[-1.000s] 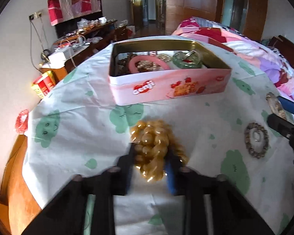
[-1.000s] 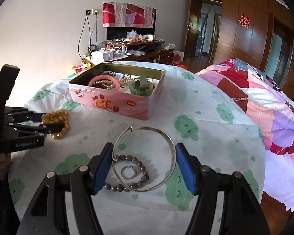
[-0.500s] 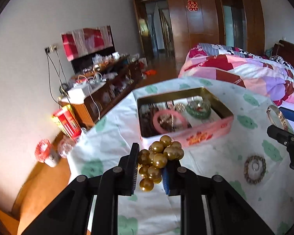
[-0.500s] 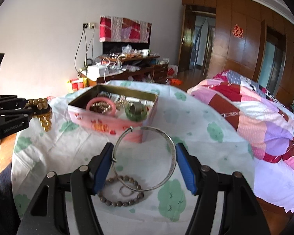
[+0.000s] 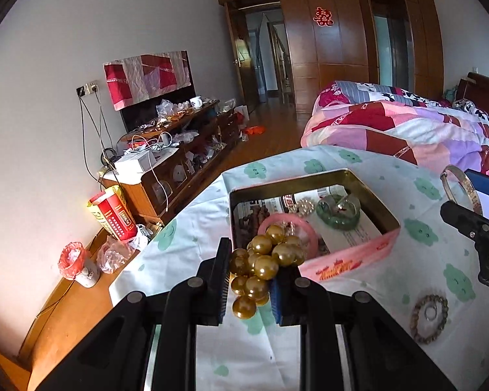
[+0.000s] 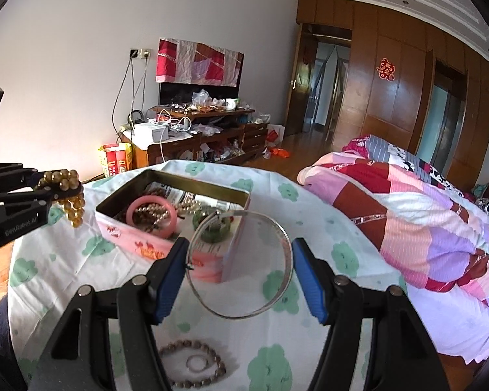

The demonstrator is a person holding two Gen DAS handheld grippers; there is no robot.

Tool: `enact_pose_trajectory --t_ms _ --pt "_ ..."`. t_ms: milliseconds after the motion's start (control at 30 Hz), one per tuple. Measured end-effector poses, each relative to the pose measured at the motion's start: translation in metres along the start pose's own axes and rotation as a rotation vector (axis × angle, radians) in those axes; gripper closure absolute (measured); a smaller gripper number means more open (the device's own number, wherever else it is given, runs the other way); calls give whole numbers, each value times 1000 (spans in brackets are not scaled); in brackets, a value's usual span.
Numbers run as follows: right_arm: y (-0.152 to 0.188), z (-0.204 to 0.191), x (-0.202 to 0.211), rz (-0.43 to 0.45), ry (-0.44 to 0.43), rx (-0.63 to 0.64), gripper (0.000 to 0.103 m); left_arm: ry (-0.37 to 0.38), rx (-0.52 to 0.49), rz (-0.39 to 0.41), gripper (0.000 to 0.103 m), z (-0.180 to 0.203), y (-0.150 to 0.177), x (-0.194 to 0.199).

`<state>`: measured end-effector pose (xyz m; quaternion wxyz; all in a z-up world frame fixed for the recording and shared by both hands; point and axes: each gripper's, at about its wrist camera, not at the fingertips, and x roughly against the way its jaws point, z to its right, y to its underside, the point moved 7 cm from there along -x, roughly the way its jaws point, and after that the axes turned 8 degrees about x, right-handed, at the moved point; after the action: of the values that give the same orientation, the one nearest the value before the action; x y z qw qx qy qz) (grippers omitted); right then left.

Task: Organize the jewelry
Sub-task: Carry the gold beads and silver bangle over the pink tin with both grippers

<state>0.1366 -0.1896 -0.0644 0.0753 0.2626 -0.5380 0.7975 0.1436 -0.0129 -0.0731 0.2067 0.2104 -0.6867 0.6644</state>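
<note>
Both grippers carry loads above the pink tin (image 5: 352, 259): right gripper (image 6: 239, 272) spans a silver bangle (image 6: 241, 264), which may twist free, while left gripper (image 5: 249, 280) pinches bunched amber beads (image 5: 264, 265), whose dangling loops could snag the rim.

I see a white wall (image 6: 65, 65) at left, a cluttered low wooden cabinet (image 6: 205, 133) against it, wood floor (image 5: 270, 130), dark wooden wardrobe doors (image 6: 391, 97) far right, and a patchwork-quilted bed (image 6: 423, 215) at right.
</note>
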Motion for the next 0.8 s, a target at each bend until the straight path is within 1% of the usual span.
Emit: enact_pose_trajectory --t_ms 167,400,800 --pt "-14 0 -12 3 4 16 36 11 -1 0 82 3 -13 -15" --pt "-31 -4 -31 -2 1 37 36 7 -11 -2 82 5 -29 -33" --pt "-45 -12 -64 -28 -18 52 36 15 10 -41 82 5 -37 -63"
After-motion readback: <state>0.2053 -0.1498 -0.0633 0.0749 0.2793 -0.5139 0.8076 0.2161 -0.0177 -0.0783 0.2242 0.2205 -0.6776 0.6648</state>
